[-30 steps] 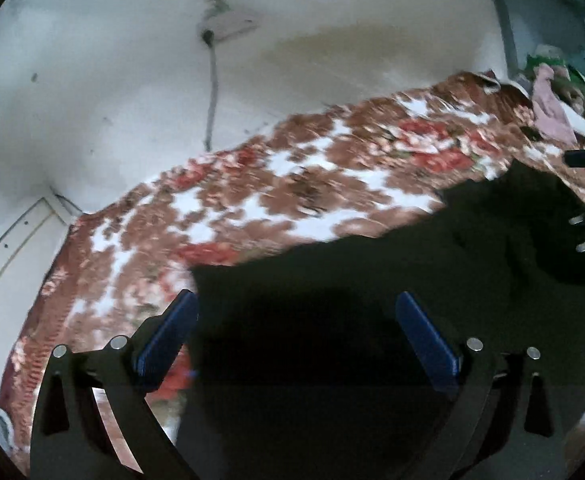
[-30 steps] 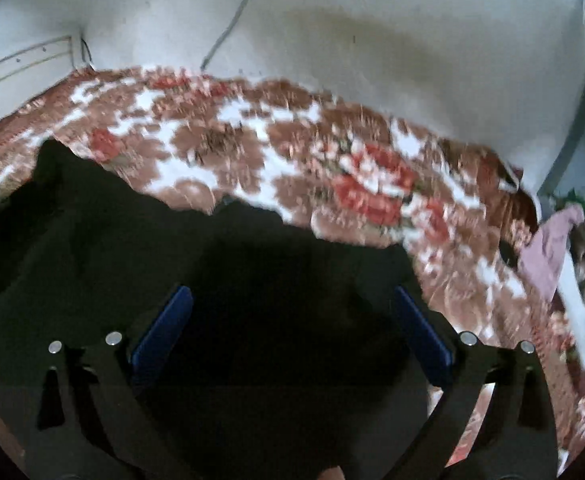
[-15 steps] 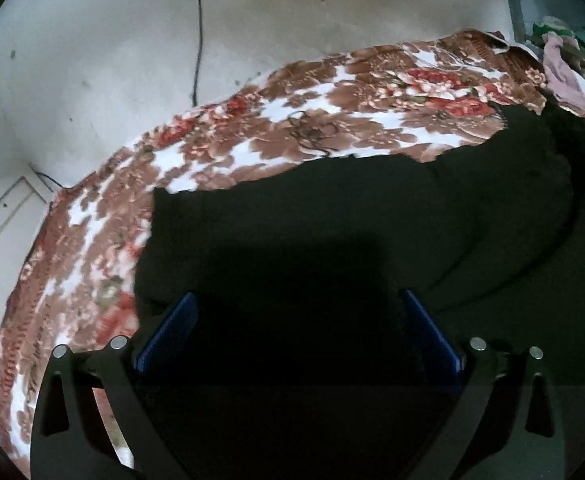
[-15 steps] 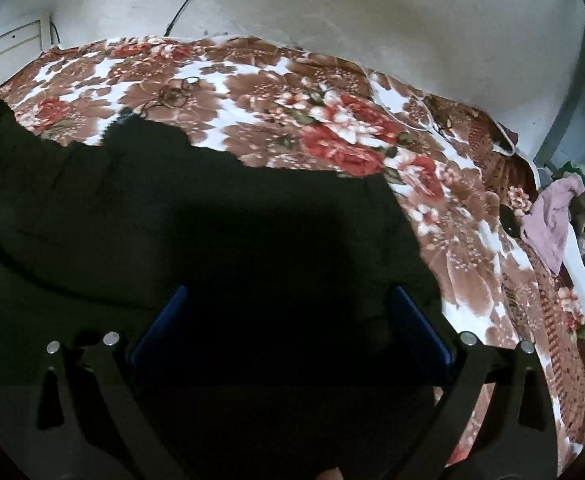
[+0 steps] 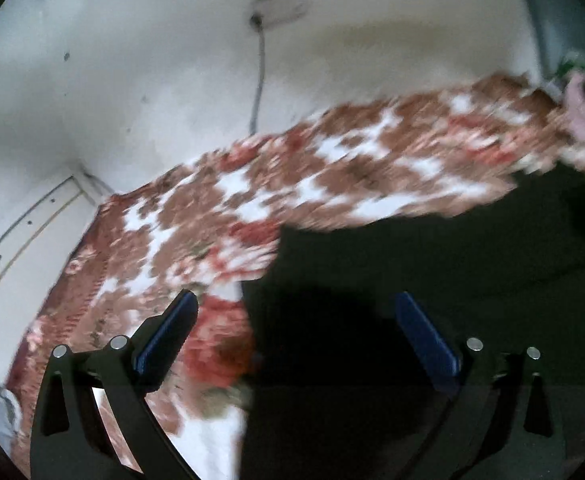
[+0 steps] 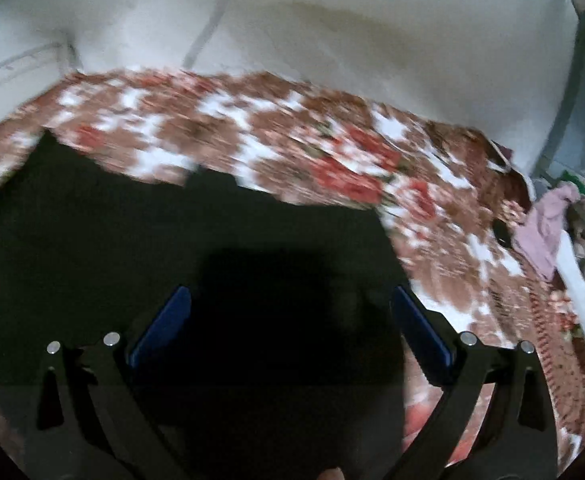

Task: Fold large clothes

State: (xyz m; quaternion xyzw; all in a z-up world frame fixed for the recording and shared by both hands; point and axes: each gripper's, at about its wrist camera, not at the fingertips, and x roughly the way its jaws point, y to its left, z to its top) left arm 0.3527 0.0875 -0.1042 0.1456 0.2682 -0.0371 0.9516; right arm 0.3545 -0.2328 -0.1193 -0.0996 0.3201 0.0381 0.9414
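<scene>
Progress: the large black cloth garment (image 5: pixel 432 280) is lying spread over the brown, white and red floral bed cover (image 5: pixel 332 176), its far edge running unevenly across the bed. No finished fold is showing in either view; judging from that, most of the folding is remaining. Both views are blurring, so detail is limited.

Left gripper (image 5: pixel 294 334): it is hovering low over the garment's left edge, pointing toward the far wall, blue-padded jaws standing wide apart and holding nothing.

Right gripper (image 6: pixel 290 326): it is hovering over the garment's right portion (image 6: pixel 212 232), jaws likewise spread and empty. A pile of pink and white clothes (image 6: pixel 548 228) is lying at far right.
</scene>
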